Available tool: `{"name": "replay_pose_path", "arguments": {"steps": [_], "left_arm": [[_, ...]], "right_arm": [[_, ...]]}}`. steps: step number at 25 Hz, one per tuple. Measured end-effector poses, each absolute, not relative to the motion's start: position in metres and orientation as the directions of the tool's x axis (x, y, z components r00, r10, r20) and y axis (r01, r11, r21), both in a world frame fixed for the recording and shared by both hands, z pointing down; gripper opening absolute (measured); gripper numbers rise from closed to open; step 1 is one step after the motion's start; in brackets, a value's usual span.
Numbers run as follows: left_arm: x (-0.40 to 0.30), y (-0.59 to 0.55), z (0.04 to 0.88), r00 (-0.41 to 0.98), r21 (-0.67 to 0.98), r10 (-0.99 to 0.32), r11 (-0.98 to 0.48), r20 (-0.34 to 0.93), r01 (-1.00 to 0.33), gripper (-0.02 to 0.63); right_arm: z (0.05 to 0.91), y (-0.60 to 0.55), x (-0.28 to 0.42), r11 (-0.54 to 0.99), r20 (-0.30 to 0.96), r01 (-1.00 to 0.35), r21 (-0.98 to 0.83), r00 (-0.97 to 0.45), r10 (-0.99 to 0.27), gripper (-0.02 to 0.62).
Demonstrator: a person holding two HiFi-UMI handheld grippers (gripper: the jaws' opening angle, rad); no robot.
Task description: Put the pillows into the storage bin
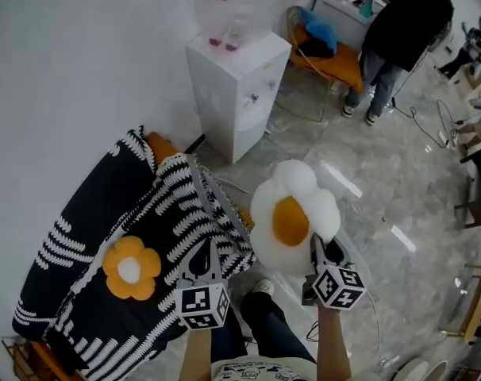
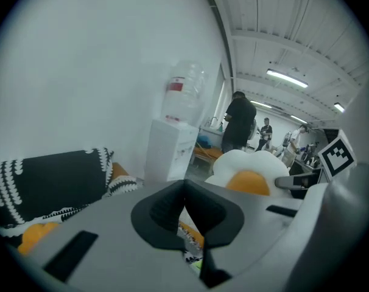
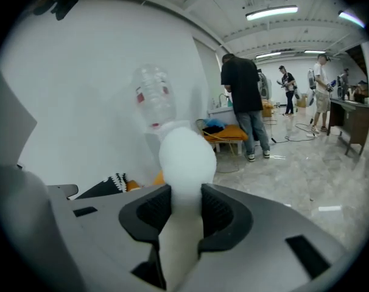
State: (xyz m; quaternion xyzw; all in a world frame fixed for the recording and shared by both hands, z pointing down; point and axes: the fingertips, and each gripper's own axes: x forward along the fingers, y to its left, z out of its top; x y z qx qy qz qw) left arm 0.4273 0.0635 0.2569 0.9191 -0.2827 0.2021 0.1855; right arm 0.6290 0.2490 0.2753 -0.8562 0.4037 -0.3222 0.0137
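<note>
Looks like an open workshop or lab hall, not a home. Has a white water dispenser (image 1: 236, 86) against a bare wall at 12 o'clock, topped by a clear bottle (image 3: 153, 99), with an orange chair (image 1: 336, 63) and a person in black (image 1: 405, 18) at a counter at 1 o'clock. Shows polished grey stone floor (image 1: 367, 197) with cables (image 1: 427, 125) at 2 o'clock, exposed ceiling with tube lights (image 3: 273, 12), and more people (image 3: 321, 93) among desks (image 3: 354, 115).
</note>
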Motion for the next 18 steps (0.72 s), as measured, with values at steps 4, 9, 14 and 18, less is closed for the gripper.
{"name": "replay_pose_path", "arguments": {"steps": [4, 9, 14, 18], "left_arm": [[0.483, 0.12, 0.265, 0.787, 0.234, -0.378, -0.812, 0.488, -0.535, 0.014], [0.531, 0.181, 0.278, 0.804, 0.233, -0.3, -0.853, 0.514, -0.467, 0.014], [0.569, 0.225, 0.283, 0.817, 0.218, -0.227, -0.894, 0.53, -0.391, 0.014], [0.591, 0.248, 0.296, 0.818, 0.217, -0.165, -0.918, 0.55, -0.331, 0.014]], "right_arm": [[0.29, 0.328, 0.669, -0.752, 0.57, -0.609, -0.252, 0.534, -0.624, 0.137], [0.311, 0.413, 0.701, -0.829, 0.606, -0.515, -0.216, 0.596, -0.528, 0.137], [0.338, 0.483, 0.713, -0.89, 0.65, -0.422, -0.174, 0.63, -0.426, 0.137], [0.367, 0.522, 0.715, -0.93, 0.692, -0.342, -0.136, 0.639, -0.336, 0.138]]}}
